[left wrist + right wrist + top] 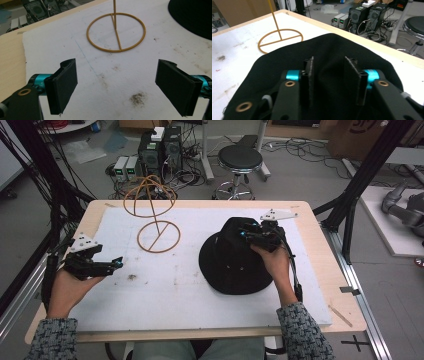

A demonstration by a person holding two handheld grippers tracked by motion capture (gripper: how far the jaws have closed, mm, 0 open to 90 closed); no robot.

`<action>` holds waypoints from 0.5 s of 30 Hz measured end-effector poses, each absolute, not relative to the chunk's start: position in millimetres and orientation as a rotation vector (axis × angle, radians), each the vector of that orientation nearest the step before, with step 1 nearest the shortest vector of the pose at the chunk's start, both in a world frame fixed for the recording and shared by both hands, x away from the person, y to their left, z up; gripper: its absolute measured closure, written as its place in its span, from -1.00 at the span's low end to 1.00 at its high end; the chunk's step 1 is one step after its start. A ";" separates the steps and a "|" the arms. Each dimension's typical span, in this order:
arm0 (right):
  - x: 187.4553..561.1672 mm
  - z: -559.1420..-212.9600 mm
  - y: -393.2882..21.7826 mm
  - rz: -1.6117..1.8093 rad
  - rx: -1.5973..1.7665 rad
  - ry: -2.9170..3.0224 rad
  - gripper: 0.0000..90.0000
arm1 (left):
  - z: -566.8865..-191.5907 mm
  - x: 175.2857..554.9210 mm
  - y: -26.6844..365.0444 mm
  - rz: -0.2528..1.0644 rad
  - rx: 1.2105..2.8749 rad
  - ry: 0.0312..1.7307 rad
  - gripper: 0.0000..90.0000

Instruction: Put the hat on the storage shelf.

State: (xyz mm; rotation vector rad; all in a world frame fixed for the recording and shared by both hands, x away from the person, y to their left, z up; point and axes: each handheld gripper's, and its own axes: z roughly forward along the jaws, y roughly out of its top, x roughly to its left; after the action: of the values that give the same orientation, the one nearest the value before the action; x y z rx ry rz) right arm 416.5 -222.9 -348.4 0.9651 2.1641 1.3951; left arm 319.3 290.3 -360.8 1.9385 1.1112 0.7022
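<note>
A black brimmed hat [227, 265] lies on the white mat [175, 290] at the right of the table. My right gripper [245, 232] sits over the hat's crown. In the right gripper view its pads [328, 62] pinch a raised fold of the hat [287, 55]. A tan wire stand [153, 210], with a ring base and a looped top, rises at the mat's far centre. My left gripper [117, 262] hovers low over the mat's left side, open, with nothing between its jaws [116, 65]. Ahead of it are the stand's ring base [117, 37] and the hat's brim [195, 17].
The wooden table [320, 270] borders the mat on all sides. A dark smudge [137, 98] marks the mat near the left gripper. Beyond the far edge stand a round stool [240, 157], computer boxes [160, 150] and cables. Black frame posts [350, 205] flank the table.
</note>
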 end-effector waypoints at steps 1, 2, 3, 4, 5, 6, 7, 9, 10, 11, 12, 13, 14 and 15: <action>416.7 -349.0 -221.8 1.390 0.959 2.172 0.54 | -360.7 319.2 290.2 0.702 1.940 1.111 -0.60; 416.7 -349.0 -221.8 1.390 0.959 2.172 0.54 | -360.6 319.1 290.3 0.704 1.941 1.111 -0.60; 415.3 -348.4 -221.5 1.388 0.962 2.174 0.68 | -360.5 319.1 290.3 0.704 1.941 1.110 -0.60; 415.3 -348.4 -221.5 1.388 0.962 2.174 0.68 | -360.5 319.1 290.3 0.704 1.941 1.108 -0.60; 414.3 -347.4 -221.3 1.390 0.946 2.177 0.80 | -360.1 319.0 290.8 0.706 1.950 1.105 -0.60; 414.3 -347.4 -221.3 1.390 0.946 2.177 0.80 | -360.0 319.0 290.7 0.706 1.949 1.105 -0.60; 413.8 -346.9 -221.6 1.393 0.943 2.175 0.91 | -360.1 319.0 290.7 0.706 1.949 1.105 -0.60; 414.1 -346.9 -222.3 1.393 0.936 2.174 0.94 | -360.3 319.0 290.4 0.704 1.950 1.106 -0.60; 414.1 -346.7 -223.1 1.409 0.954 2.171 0.96 | -360.2 319.1 290.4 0.704 1.952 1.106 -0.59; 413.9 -346.4 -223.4 1.410 0.956 2.172 0.97 | -360.2 319.2 290.4 0.704 1.954 1.105 -0.59; 413.9 -346.4 -223.4 1.410 0.956 2.172 0.97 | -360.3 319.3 290.4 0.705 1.952 1.103 -0.59; 413.6 -346.0 -223.8 1.412 0.956 2.167 0.97 | -360.3 319.3 290.4 0.705 1.953 1.104 -0.59; 413.2 -345.2 -224.2 1.416 0.957 2.157 0.98 | -360.3 319.2 290.4 0.705 1.949 1.106 -0.59; 412.9 -344.1 -225.4 1.428 0.961 2.144 0.98 | -360.2 319.1 290.6 0.705 1.951 1.105 -0.59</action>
State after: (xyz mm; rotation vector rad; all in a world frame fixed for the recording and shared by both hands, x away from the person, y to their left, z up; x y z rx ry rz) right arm 412.9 -225.4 -344.1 0.9607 2.1439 1.4278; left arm 319.1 290.6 -360.2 1.9514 1.1045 0.7045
